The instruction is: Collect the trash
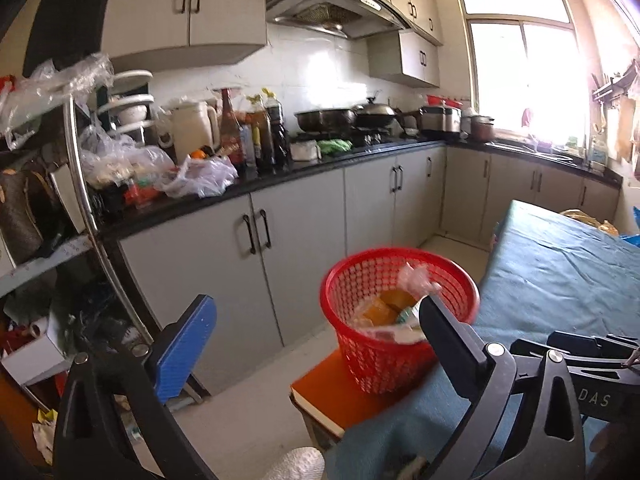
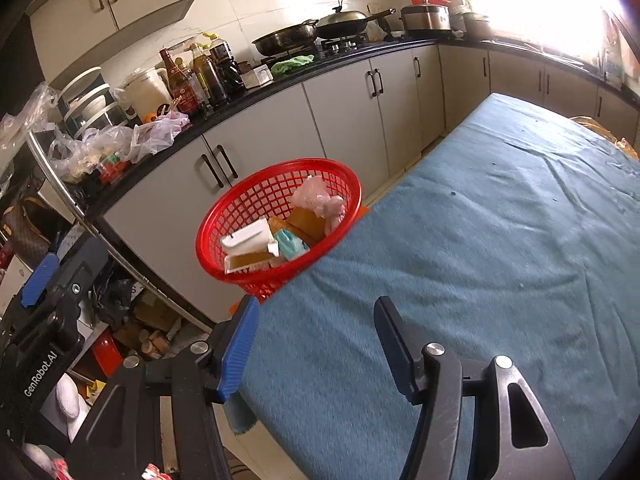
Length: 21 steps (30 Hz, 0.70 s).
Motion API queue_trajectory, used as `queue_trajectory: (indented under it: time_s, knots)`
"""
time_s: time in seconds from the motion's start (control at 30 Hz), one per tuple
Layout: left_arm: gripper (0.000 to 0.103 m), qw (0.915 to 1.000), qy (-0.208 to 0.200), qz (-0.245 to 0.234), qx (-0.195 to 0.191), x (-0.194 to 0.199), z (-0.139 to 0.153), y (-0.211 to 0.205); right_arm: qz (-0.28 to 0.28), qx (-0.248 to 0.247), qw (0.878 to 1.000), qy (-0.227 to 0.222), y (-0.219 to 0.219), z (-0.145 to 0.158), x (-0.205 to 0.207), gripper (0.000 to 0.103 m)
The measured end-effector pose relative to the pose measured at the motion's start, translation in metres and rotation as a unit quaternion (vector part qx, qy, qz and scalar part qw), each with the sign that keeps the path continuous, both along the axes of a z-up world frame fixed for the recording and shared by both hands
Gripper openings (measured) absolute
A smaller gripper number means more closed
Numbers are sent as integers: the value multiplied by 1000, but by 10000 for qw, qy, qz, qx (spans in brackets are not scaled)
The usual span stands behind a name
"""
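Note:
A red mesh trash basket (image 1: 372,364) stands on an orange stool (image 1: 336,392) beside the table; it also shows in the right wrist view (image 2: 256,200). It holds a white carton (image 2: 248,240), a teal packet (image 2: 292,244), brown cardboard (image 2: 308,220) and a crumpled pink plastic bag (image 2: 320,200). My left gripper (image 1: 316,328) is open and empty, just short of the basket. My right gripper (image 2: 316,336) is open and empty above the near end of the blue-covered table (image 2: 500,240). The left gripper's body shows at the left of the right wrist view (image 2: 52,280).
A black kitchen counter (image 1: 280,176) with bottles, plastic bags, a kettle and pans runs behind the basket, grey cabinets below. A metal shelf (image 1: 84,184) with clutter stands at the left. A yellow bag (image 1: 588,220) lies at the table's far end.

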<state>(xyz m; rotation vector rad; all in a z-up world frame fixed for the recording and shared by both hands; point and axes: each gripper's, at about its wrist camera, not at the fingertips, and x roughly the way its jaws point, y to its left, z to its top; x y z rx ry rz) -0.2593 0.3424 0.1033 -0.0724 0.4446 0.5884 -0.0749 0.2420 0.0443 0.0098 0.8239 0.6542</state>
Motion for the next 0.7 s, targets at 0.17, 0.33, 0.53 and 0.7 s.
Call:
queue_trajectory:
  time_s: [0.17,0.33,0.53,0.7]
  knots:
    - [101,9997,194,38,-134,-14,-5,-5,-91,-87,9998,-179,-10,1,-16,68]
    - [101,9989,373,-28,-269,-26,-11,-8,-189,-104,9994,-272,-16,1,-29,68]
    - [101,9981,507,-118,-334,-43,-14,-10,-208,-107,9992,-331,-19,0,-47,68]
    - [101,9967,671,-172,-411,-53,-21,-10,-214,-225,9980,-550,-17,-1,-63,70]
